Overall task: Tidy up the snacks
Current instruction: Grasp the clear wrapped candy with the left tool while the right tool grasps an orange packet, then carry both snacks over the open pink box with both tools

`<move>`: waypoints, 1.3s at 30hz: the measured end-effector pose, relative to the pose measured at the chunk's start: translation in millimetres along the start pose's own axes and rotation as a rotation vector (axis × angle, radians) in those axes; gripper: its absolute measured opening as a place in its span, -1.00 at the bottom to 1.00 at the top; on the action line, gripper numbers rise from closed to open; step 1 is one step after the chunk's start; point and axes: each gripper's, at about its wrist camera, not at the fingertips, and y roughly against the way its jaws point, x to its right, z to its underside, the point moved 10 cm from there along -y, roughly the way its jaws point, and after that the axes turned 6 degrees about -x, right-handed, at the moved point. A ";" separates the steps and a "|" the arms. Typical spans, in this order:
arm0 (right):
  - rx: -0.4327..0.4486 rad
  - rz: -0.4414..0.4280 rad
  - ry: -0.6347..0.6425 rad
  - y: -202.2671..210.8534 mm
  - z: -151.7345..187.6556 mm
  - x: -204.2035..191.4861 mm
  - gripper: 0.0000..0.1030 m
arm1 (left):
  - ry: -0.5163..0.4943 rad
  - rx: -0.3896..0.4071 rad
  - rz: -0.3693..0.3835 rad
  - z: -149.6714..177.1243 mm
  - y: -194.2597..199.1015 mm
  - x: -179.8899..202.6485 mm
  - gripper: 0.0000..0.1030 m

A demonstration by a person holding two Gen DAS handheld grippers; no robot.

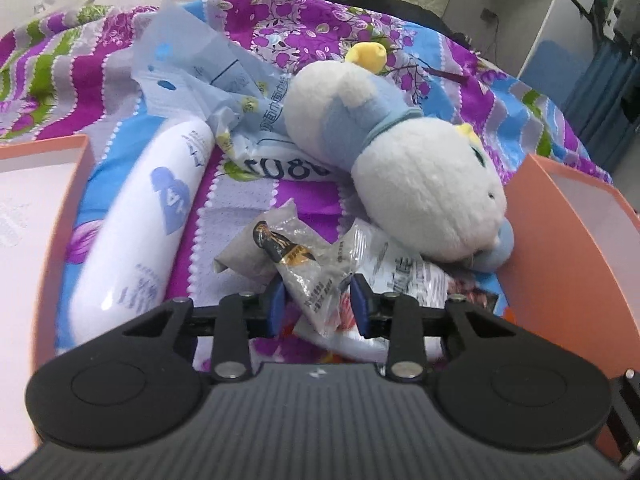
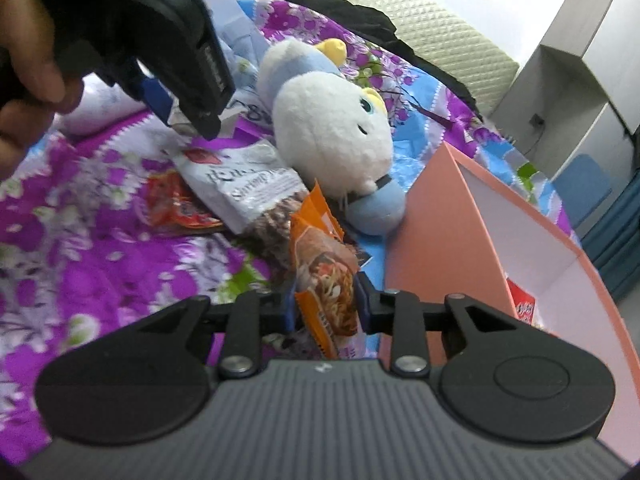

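Left gripper (image 1: pixel 316 304) clenched a clear snack packet (image 1: pixel 316 280); right gripper (image 2: pixel 325 300) clenched an orange noodle packet (image 2: pixel 324 276), beside the pink box (image 2: pixel 440 216).

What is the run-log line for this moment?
left hand-held gripper: shut on clear packet | right hand-held gripper: shut on orange packet

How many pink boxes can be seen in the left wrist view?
2. The left pink box sits beside the white bottle; the right pink box is at the right edge, beside the plush toy. Others may be hidden.
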 end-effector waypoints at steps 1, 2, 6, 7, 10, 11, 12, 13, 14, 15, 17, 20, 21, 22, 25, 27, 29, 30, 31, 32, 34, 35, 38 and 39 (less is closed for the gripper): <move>0.000 -0.013 -0.007 4.7 1.1 -0.2 -0.38 | -0.001 0.001 0.002 2.7 6.0 -0.3 -0.24; 0.002 -0.022 -0.014 8.7 2.2 0.4 -0.38 | -0.004 0.002 0.001 5.7 12.1 -0.2 -0.25; 0.001 -0.073 -0.038 28.3 10.6 1.0 -0.38 | -0.012 -0.001 -0.019 21.4 34.9 0.0 -0.25; -0.010 -0.089 -0.046 32.9 14.6 1.3 -0.38 | -0.010 -0.006 -0.017 26.0 38.7 0.6 -0.24; -0.025 -0.137 -0.078 45.2 24.7 3.9 -0.38 | -0.013 -0.018 -0.018 42.5 50.9 5.6 -0.24; -0.027 -0.152 -0.090 49.7 28.0 4.2 -0.38 | -0.014 -0.019 -0.019 48.1 55.6 8.0 -0.24; -0.026 -0.162 -0.099 54.9 30.4 4.6 -0.38 | -0.011 -0.019 -0.018 53.6 60.6 10.5 -0.24; -0.023 -0.166 -0.103 60.4 32.1 5.1 -0.38 | -0.007 -0.020 -0.017 59.4 64.9 13.4 -0.24; -0.016 -0.176 -0.109 66.3 33.4 5.9 -0.38 | -0.003 -0.023 -0.014 65.5 70.4 16.3 -0.25; -0.013 -0.189 -0.121 72.0 35.1 6.3 -0.38 | -0.001 -0.023 -0.010 70.7 75.2 19.3 -0.24; -0.018 -0.225 -0.163 81.0 39.1 9.2 -0.38 | -0.002 -0.024 -0.007 81.6 85.5 26.3 -0.24; -0.016 -0.275 -0.221 93.0 44.6 12.2 -0.38 | -0.009 -0.023 -0.004 99.9 102.6 36.0 -0.24; -0.012 -0.288 -0.234 97.2 46.4 12.8 -0.38 | -0.007 -0.023 -0.004 106.3 108.2 38.1 -0.24; -0.007 -0.301 -0.245 101.6 48.5 13.3 -0.38 | -0.002 -0.024 -0.006 112.3 112.9 39.3 -0.24; -0.001 -0.317 -0.262 111.5 56.5 13.7 -0.38 | 0.021 -0.034 -0.015 132.6 124.5 40.3 -0.25; -0.002 -0.351 -0.297 117.6 62.6 15.6 -0.38 | 0.042 -0.039 -0.008 144.4 130.6 40.2 -0.25; -0.003 -0.389 -0.342 123.3 68.1 18.3 -0.38 | 0.058 -0.042 -0.006 155.8 136.6 41.1 -0.25; -0.007 -0.398 -0.352 125.0 70.5 18.6 -0.38 | 0.064 -0.046 -0.014 161.5 139.1 41.5 -0.25; -0.010 -0.403 -0.358 126.6 72.9 18.8 -0.38 | 0.068 -0.051 -0.017 166.8 141.4 42.5 -0.25; -0.013 -0.407 -0.363 127.8 74.7 19.4 -0.38 | 0.077 -0.055 -0.015 172.8 144.5 43.4 -0.25; -0.017 -0.414 -0.375 131.2 78.7 19.7 -0.38 | 0.091 -0.064 -0.005 181.8 148.4 45.1 -0.25; -0.019 -0.416 -0.379 133.0 80.7 19.5 -0.38 | 0.093 -0.069 -0.004 186.7 151.0 46.7 -0.25; -0.026 -0.426 -0.396 138.7 86.8 19.5 -0.38 | 0.082 -0.082 -0.001 194.9 155.3 51.5 -0.25; -0.028 -0.428 -0.401 140.0 88.2 20.0 -0.38 | 0.079 -0.087 0.003 197.7 156.7 53.5 -0.25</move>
